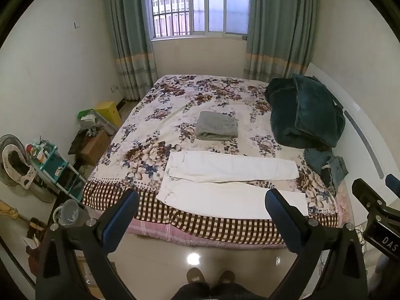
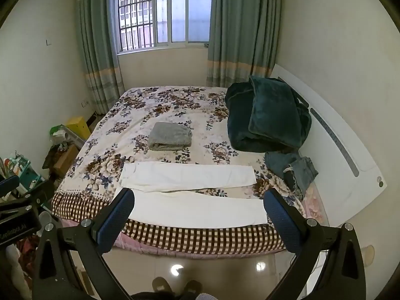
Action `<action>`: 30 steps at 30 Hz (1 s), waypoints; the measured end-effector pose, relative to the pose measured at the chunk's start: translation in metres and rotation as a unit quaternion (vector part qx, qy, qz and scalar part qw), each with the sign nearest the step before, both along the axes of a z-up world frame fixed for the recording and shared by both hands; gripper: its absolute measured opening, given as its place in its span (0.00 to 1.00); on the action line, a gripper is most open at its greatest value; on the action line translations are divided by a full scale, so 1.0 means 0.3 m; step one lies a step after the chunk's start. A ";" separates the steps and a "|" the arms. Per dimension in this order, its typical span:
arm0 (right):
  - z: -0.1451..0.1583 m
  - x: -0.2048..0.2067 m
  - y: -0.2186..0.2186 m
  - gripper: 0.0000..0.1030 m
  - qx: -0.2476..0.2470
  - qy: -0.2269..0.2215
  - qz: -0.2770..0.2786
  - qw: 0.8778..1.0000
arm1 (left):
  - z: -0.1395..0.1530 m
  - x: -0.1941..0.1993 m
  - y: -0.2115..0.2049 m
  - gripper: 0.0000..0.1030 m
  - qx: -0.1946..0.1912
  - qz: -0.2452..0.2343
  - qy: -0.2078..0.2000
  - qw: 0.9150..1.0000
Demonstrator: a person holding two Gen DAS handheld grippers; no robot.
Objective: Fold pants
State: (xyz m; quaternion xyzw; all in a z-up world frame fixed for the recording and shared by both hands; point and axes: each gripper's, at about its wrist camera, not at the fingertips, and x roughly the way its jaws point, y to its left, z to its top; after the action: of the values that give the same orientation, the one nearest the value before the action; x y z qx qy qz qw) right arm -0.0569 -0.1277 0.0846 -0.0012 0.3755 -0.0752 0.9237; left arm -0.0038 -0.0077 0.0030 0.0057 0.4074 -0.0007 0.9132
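Note:
White pants (image 1: 232, 182) lie spread flat across the near edge of the floral bed (image 1: 200, 95), waist to the left, two legs running right. They also show in the right wrist view (image 2: 190, 190). My left gripper (image 1: 202, 200) is open and empty, held back from the bed above the floor. My right gripper (image 2: 197, 200) is open and empty too, at about the same distance. The right gripper's body shows at the right edge of the left wrist view (image 1: 375, 207).
A folded grey garment (image 1: 217, 125) lies mid-bed. A dark green blanket pile (image 1: 305, 115) and blue jeans (image 1: 327, 165) sit at the right by the white headboard (image 1: 362, 135). Clutter, a teal shelf (image 1: 57, 167) and boxes stand left of the bed. My feet (image 1: 210, 275) stand on the tiled floor.

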 end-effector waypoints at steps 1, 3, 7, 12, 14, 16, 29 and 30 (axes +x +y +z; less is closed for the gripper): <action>0.002 0.002 -0.003 1.00 0.000 0.000 0.000 1.000 | 0.000 -0.001 -0.006 1.00 0.000 0.000 0.000 1.000; 0.013 -0.004 -0.013 1.00 0.001 -0.001 0.001 1.000 | 0.001 0.000 -0.005 1.00 -0.002 0.000 0.001 1.000; 0.013 -0.005 -0.022 1.00 0.002 -0.002 0.002 1.000 | 0.024 0.018 0.012 1.00 -0.004 0.000 0.000 1.000; 0.009 -0.005 -0.013 1.00 0.000 -0.002 0.002 1.000 | 0.027 0.020 0.014 1.00 -0.004 -0.002 -0.001 1.000; 0.009 -0.005 -0.012 1.00 0.000 -0.002 0.002 1.000 | 0.026 0.017 0.013 1.00 -0.003 -0.001 -0.001 1.000; 0.009 -0.006 -0.011 1.00 0.000 -0.001 0.002 1.000 | 0.026 0.016 0.012 1.00 -0.004 -0.001 -0.001 1.000; 0.014 -0.002 -0.013 1.00 -0.001 -0.003 0.004 1.000 | 0.021 0.012 0.011 1.00 -0.004 -0.003 -0.001 1.000; 0.015 -0.002 -0.011 1.00 -0.001 -0.003 0.004 1.000 | 0.022 0.012 0.010 1.00 -0.004 -0.003 -0.001 1.000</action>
State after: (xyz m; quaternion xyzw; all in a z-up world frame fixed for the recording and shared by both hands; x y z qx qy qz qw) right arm -0.0573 -0.1311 0.0891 -0.0033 0.3729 -0.0717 0.9251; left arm -0.0001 -0.0047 0.0095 0.0030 0.4062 -0.0047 0.9138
